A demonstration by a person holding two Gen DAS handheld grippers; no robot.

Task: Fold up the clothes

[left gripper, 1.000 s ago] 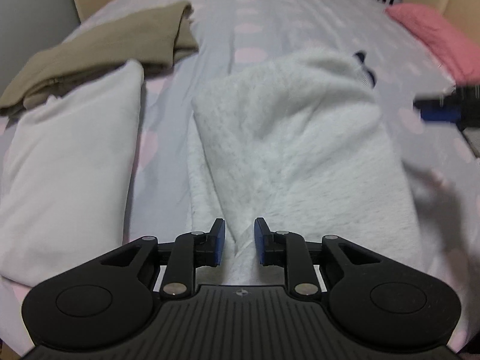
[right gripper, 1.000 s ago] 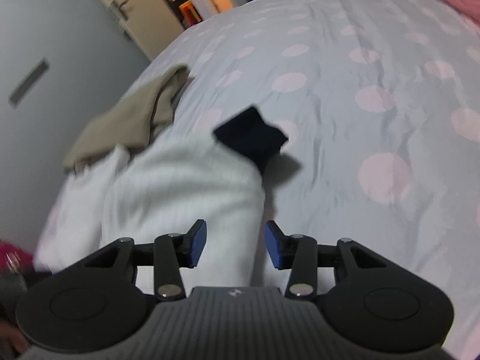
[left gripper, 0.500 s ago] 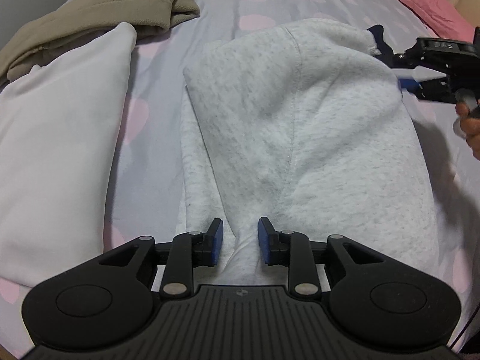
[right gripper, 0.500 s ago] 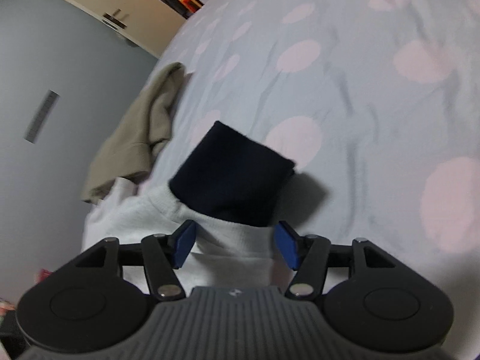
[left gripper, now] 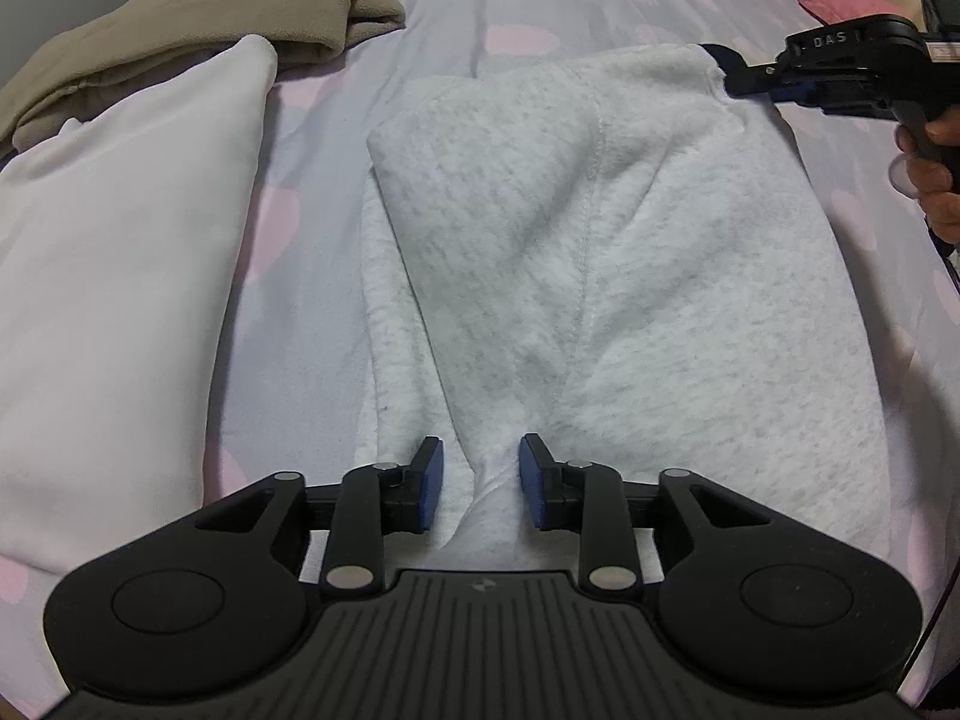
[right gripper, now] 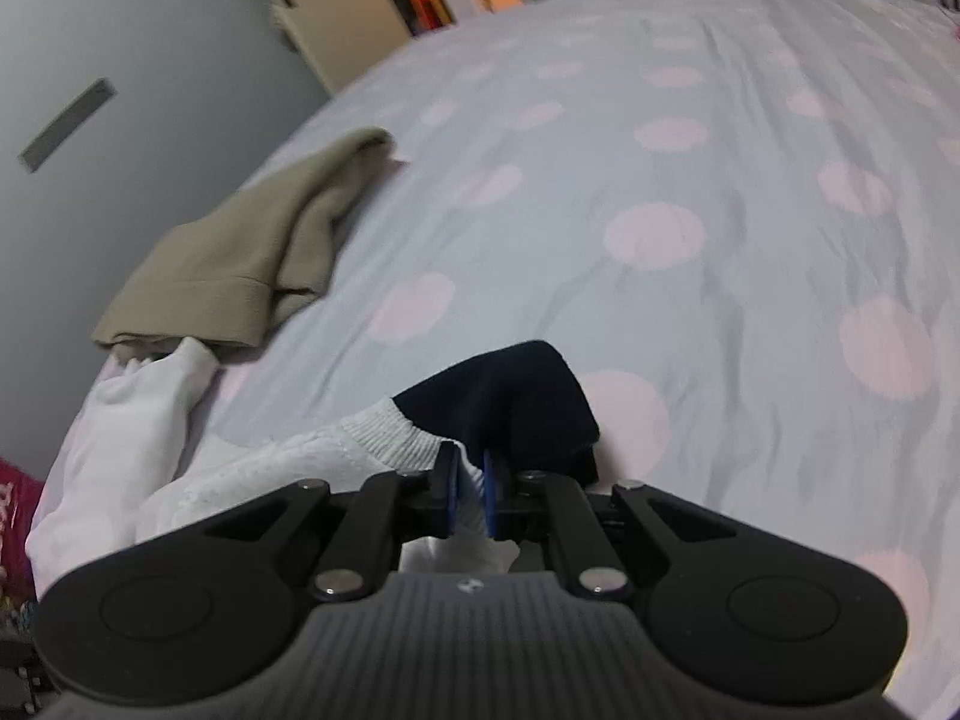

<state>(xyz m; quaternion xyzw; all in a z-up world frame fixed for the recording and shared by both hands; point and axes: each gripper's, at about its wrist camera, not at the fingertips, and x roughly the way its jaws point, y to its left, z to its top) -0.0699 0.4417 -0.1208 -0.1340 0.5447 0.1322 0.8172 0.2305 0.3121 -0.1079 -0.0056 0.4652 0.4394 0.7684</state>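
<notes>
A light grey fleece sweatshirt (left gripper: 600, 252) lies folded lengthwise on the bed. It has a navy cuff (right gripper: 522, 402) at its far right corner. My left gripper (left gripper: 481, 480) is low over the near end. Its jaws are opening, and a loose ridge of the fleece stands between them without being pressed. My right gripper (right gripper: 468, 495) is closing, its pads pinching the grey edge just beside the navy cuff. In the left wrist view the right gripper (left gripper: 741, 84) reaches in from the right, held by a hand (left gripper: 936, 180).
A folded white garment (left gripper: 120, 240) lies left of the sweatshirt, with a beige garment (left gripper: 198, 30) beyond it. The bedspread (right gripper: 720, 180) is pale grey with pink dots. A pink pillow (left gripper: 840, 0) sits far right, and a door (right gripper: 336, 0) stands past the bed.
The right gripper travelled to the sweatshirt's far corner and closed on the grey edge by the navy cuff. The left gripper sank toward the near end and its jaws widened.
</notes>
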